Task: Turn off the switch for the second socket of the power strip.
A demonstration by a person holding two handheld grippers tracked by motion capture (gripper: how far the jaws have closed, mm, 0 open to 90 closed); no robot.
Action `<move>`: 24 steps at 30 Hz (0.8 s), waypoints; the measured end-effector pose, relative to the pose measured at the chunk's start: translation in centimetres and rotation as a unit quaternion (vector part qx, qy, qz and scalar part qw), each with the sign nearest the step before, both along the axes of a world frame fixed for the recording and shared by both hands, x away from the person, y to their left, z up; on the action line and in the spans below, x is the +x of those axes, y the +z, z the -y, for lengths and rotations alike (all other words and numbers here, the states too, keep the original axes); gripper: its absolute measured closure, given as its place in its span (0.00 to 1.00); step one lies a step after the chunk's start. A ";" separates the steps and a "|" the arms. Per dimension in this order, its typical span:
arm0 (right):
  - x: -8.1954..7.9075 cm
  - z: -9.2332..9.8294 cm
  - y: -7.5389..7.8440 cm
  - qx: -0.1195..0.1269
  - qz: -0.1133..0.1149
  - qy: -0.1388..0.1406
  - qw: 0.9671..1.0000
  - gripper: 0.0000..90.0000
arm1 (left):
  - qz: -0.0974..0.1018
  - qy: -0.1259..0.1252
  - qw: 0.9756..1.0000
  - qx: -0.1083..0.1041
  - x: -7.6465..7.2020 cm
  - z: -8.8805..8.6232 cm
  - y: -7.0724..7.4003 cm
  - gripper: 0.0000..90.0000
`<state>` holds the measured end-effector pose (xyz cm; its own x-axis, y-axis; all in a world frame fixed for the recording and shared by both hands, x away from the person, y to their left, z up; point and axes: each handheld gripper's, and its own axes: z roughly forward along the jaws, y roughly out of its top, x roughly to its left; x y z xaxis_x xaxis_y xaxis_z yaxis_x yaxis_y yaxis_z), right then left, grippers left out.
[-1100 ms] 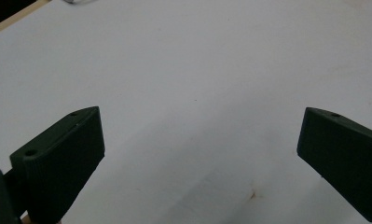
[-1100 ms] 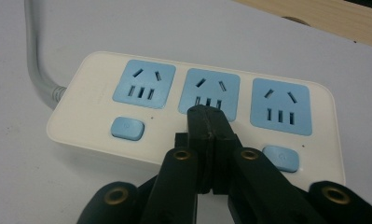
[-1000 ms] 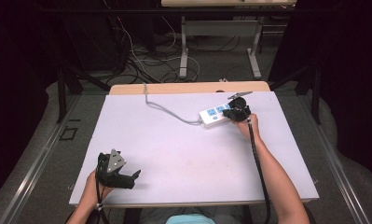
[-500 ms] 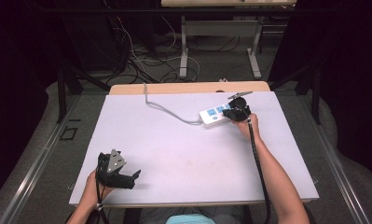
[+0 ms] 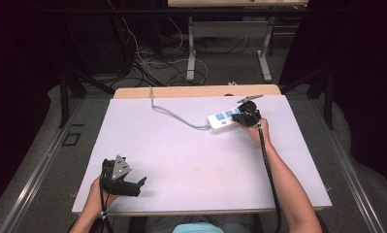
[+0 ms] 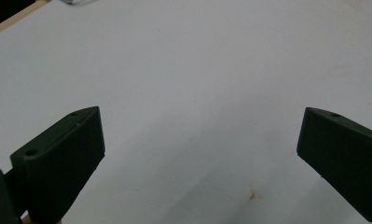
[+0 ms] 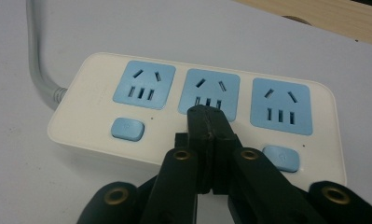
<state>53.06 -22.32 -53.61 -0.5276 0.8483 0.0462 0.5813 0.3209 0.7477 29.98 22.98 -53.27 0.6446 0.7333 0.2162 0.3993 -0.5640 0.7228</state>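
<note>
On the pale grey table, far right, I hold my right gripper, jaws closed and empty, over the middle switch of the white three-socket power strip, whose length runs left-right.

No lettering, brand or number is showing legibly anywhere; the power strip is bearing only faint, unreadable marks on its blue buttons and cream face.

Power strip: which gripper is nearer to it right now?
Right. The right gripper, jaws shut, has its tips at the power strip, over the middle switch spot. The left gripper sits open at the table's near-left corner, far from it.
</note>
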 end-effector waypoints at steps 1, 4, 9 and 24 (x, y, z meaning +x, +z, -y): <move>0.0 0.0 0.0 -0.001 0.000 0.000 1.000 1.00 | 0.000 -0.001 1.000 0.000 0.0 0.0 0.0 0.01; 0.0 -0.1 0.0 0.000 -0.002 -0.001 1.000 1.00 | 0.000 0.001 1.000 0.001 0.0 0.0 0.0 0.01; 0.0 -0.1 0.1 -0.010 0.003 0.003 1.000 1.00 | 0.001 -0.001 1.000 0.000 0.0 0.0 0.0 0.01; 0.0 0.4 0.4 -0.027 0.011 -0.012 0.999 1.00 | 0.004 -0.004 1.000 -0.001 0.0 0.0 0.0 0.01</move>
